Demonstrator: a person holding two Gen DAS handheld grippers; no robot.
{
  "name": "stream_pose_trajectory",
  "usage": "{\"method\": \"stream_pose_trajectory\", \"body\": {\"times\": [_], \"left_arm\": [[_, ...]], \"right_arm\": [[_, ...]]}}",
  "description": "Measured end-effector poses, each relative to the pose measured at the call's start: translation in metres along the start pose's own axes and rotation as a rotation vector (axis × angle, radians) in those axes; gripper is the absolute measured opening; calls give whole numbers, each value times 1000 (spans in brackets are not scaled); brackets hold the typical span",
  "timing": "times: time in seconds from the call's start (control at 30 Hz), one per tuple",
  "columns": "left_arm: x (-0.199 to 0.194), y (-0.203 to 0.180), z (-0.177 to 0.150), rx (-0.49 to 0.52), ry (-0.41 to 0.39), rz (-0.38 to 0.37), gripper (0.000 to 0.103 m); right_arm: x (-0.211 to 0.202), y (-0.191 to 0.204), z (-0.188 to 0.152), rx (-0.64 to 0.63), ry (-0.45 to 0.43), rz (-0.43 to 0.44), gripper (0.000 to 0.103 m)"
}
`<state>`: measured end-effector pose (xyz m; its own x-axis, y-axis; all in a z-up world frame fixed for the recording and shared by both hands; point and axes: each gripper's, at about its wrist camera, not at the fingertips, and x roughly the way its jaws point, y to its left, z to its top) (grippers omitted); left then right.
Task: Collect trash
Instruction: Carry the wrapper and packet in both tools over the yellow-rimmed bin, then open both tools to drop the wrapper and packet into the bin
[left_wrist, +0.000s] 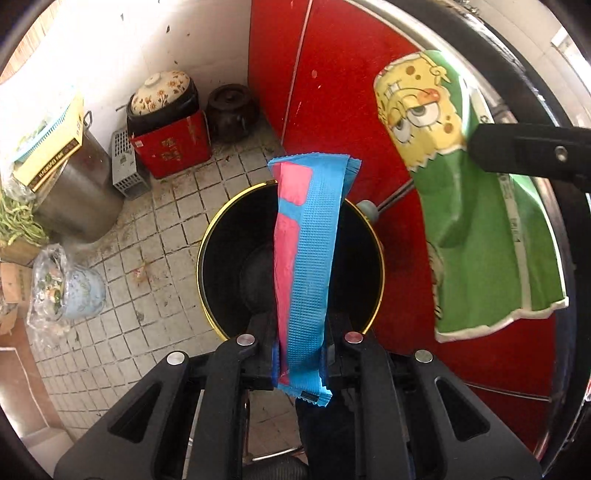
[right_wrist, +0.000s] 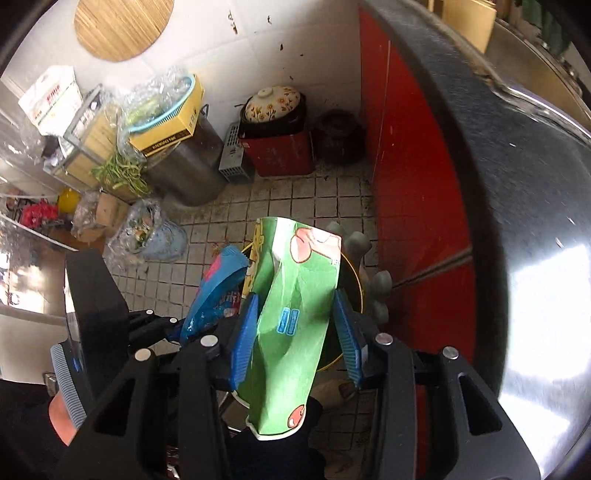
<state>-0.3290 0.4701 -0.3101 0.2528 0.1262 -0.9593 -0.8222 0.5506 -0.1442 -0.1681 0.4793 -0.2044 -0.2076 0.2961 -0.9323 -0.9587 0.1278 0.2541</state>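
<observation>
My left gripper (left_wrist: 301, 345) is shut on a blue and pink snack wrapper (left_wrist: 308, 266) and holds it upright over the open black bin with a gold rim (left_wrist: 218, 229). My right gripper (right_wrist: 295, 328) has its blue pads apart; the green SpongeBob packet (right_wrist: 295, 314) sits between them, touching the left pad, with a gap at the right pad. The packet also shows in the left wrist view (left_wrist: 476, 221), to the right of the bin, with a black finger (left_wrist: 524, 151) against it. The blue wrapper (right_wrist: 218, 291) and bin rim (right_wrist: 356, 280) show in the right wrist view.
A red cabinet (left_wrist: 343, 96) and a steel counter edge (right_wrist: 517, 184) stand close on the right. A steel pot (left_wrist: 74, 184), a red box with a flowered pot (left_wrist: 173, 144), a brown jar (left_wrist: 231, 110) and a plastic bag (left_wrist: 55, 291) sit on the tiled floor behind and left.
</observation>
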Motion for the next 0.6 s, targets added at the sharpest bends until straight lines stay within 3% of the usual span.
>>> {"method": "stream_pose_trajectory", "body": {"times": [0.07,0.13,0.27,0.43,0.6], "left_arm": [[9,3,3,-21,7,-3,17],[17,9,4,-40,21,-11,46],[15,4,4,15,3,17,58],[-20,-23,3,112,-43,67,88],[-84,-103,4,320,-129,76,93]], "right_arm": [[15,1,5,-13,27,-5,48],[21,0,7,-14,44,-4,61],[11,-7,3,15,34,19,71],[-71,-22,-22,57,-72,44,83],[-179,-66,-81,199,-221,-33,93]]}}
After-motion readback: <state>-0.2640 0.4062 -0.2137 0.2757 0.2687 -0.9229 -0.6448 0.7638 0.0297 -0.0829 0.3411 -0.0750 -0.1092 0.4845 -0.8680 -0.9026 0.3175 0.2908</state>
